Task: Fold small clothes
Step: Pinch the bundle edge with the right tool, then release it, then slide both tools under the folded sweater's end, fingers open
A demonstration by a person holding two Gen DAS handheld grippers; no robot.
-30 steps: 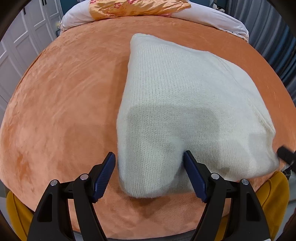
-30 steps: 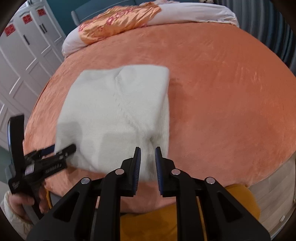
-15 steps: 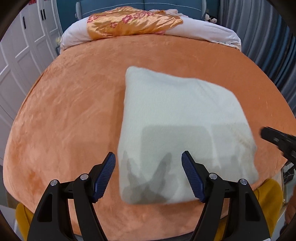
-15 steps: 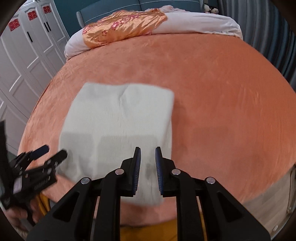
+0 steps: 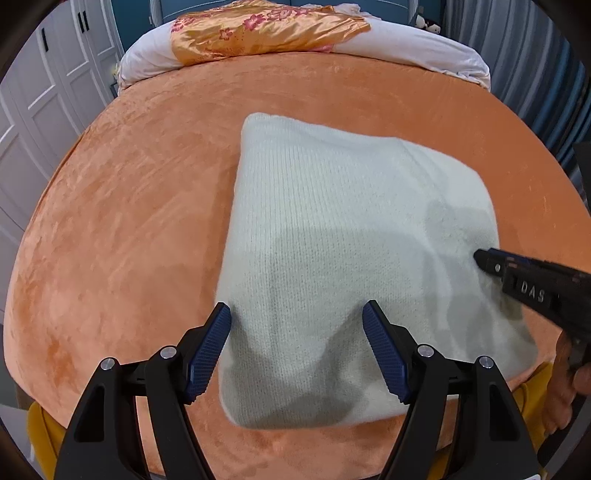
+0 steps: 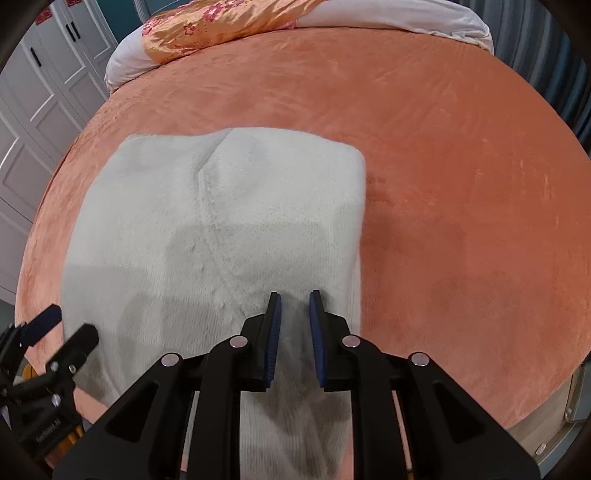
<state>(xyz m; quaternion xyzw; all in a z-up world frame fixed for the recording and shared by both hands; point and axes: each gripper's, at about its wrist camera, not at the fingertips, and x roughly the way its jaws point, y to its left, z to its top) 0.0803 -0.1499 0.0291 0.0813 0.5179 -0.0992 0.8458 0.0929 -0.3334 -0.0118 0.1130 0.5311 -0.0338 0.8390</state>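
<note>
A cream knitted garment (image 5: pixel 343 236) lies folded into a rough rectangle on the orange bedspread (image 5: pixel 122 221); it also shows in the right wrist view (image 6: pixel 207 229). My left gripper (image 5: pixel 297 332) is wide open, its blue-padded fingers (image 5: pixel 207 347) straddling the garment's near left corner just above it. My right gripper (image 6: pixel 294 314) hovers over the garment's near right part with its jaws a narrow gap apart and nothing between them. The right gripper shows in the left wrist view (image 5: pixel 484 258) and the left gripper shows in the right wrist view (image 6: pixel 62 328).
An orange floral pillow (image 5: pixel 258 33) and white bedding (image 5: pixel 424 48) lie at the head of the bed. White wardrobe doors (image 5: pixel 40 96) stand on the left, blue curtains (image 5: pixel 535 74) on the right. The bed's near edge lies just below the grippers.
Both grippers have dropped closer to the garment after lifting back. The right gripper has come in over the garment's right part. The garment lies as before.
</note>
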